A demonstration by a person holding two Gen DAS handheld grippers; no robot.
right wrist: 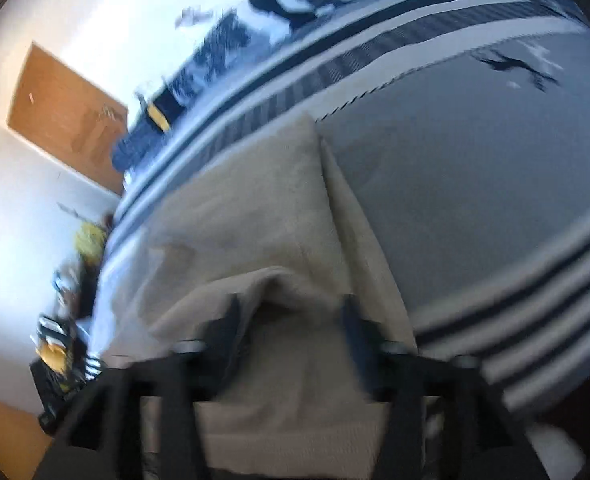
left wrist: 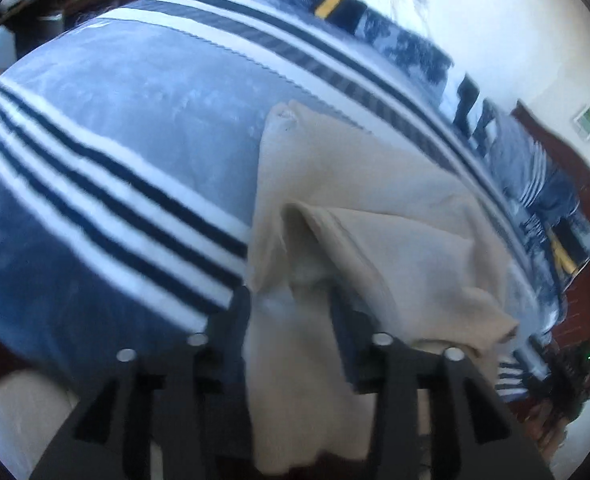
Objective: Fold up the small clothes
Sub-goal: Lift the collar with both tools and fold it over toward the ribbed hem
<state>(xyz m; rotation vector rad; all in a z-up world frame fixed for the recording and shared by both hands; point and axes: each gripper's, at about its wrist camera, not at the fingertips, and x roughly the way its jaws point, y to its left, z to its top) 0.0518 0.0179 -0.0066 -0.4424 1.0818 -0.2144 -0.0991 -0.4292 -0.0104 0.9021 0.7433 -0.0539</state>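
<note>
Left gripper (left wrist: 289,304): jaws stood apart, beige cloth (left wrist: 375,208) draped loose between and over them, no pinch as far as I could see.
Right gripper (right wrist: 291,320): spread wide too, a fold of the same cloth (right wrist: 255,220) bunched in the gap, pads off it.
Cloth spot: near edge of the bed, on the blue striped blanket (left wrist: 115,120).
Far side: dark patterned pillows (left wrist: 407,40) by the wall, pretty blurry.

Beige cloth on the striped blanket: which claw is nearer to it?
Neither clearly. The left claw and right claw both stand open astride a raised fold of the beige cloth, fabric between their fingers.
</note>
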